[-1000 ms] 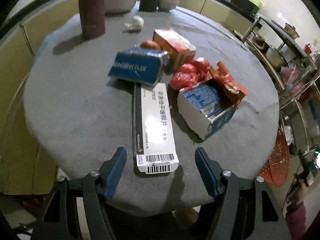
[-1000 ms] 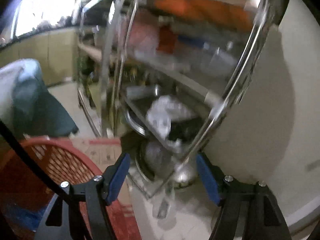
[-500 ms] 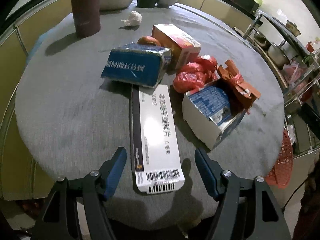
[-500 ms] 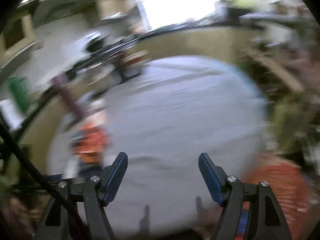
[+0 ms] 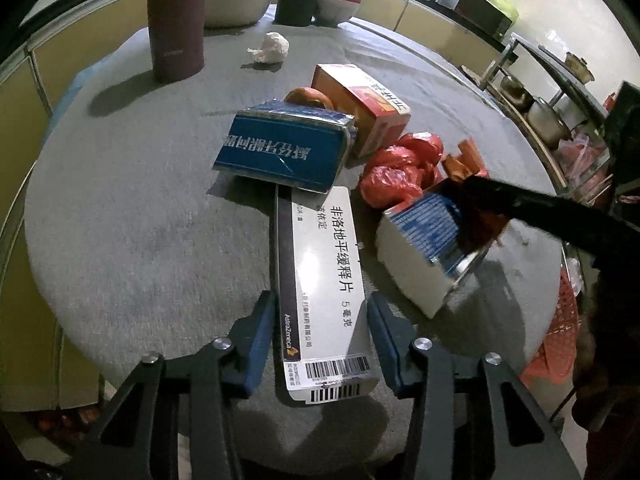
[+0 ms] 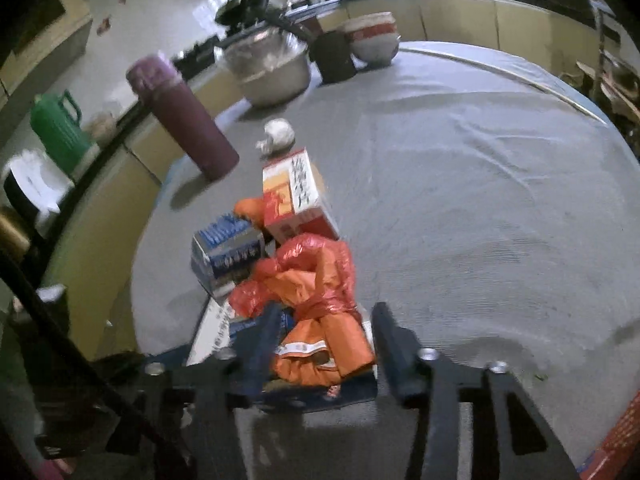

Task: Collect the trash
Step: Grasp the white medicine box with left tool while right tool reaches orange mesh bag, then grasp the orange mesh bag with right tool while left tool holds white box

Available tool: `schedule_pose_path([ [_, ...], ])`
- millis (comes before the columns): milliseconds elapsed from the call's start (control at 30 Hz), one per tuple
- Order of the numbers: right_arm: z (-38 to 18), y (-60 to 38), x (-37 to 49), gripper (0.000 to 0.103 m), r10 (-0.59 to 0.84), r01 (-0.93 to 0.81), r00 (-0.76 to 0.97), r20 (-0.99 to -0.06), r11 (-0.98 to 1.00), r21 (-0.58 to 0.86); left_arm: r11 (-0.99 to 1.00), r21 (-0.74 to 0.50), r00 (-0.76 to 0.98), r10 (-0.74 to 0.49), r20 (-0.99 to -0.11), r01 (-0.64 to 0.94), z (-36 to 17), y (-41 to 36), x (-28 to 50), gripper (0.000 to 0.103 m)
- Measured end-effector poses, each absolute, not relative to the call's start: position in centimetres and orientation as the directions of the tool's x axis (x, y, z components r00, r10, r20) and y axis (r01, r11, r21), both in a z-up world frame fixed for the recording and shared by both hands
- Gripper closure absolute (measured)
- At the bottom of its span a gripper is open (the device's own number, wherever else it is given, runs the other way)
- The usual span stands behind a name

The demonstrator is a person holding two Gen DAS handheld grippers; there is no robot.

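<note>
My left gripper (image 5: 320, 340): fingers spread, one on each side of the near end of the long white medicine box (image 5: 326, 292); I can't tell whether they touch it.
Long white box: flat on the grey tablecloth (image 5: 132, 216), barcode end toward me, far end tucked under the blue carton (image 5: 284, 146).
Blue carton: on its side, printed text upside down to me.
Orange-and-red box (image 5: 362, 106): just behind the blue carton, with an orange fruit (image 5: 308, 98) beside it.
Red plastic bags (image 5: 400, 170): bunched between the orange-and-red box and the open blue-and-white carton (image 5: 424, 252).
My right gripper (image 5: 532, 208): a dark shape reaching over the open carton from the right.
Far side: maroon flask (image 5: 174, 20), crumpled tissue (image 5: 272, 48), metal basin (image 5: 236, 0).
</note>
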State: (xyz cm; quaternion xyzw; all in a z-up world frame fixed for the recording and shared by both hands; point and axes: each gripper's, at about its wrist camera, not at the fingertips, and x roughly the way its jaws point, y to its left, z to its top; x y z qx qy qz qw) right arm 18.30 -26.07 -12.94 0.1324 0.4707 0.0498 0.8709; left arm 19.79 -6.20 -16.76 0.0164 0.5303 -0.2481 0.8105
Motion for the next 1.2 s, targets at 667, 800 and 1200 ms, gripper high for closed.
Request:
schedule_pose_path([
  [667,-11.0,-32.2,8.4,0.065,0.205,0.123,0.705,-0.679,0.908,0.401,0.881,-0.165,0.446,-0.377,-0.812,0.443,-12.0,-5.1,13.9,0.058],
  [800,-12.7,-33.4,7.3,0.065,0.2,0.163,0.689,-0.697,0.894,0.417,0.867,-0.16,0.452,-0.394,-0.8,0.472,-11.2,-5.6,12.8,0.058],
  [1200,-15.4,-36.1,3.3,0.064,0.248,0.181,0.606,-0.756,0.882,0.435,0.843,-0.152,0.443,-0.414,-0.796,0.516,-10.9,-6.7,11.0,0.058],
])
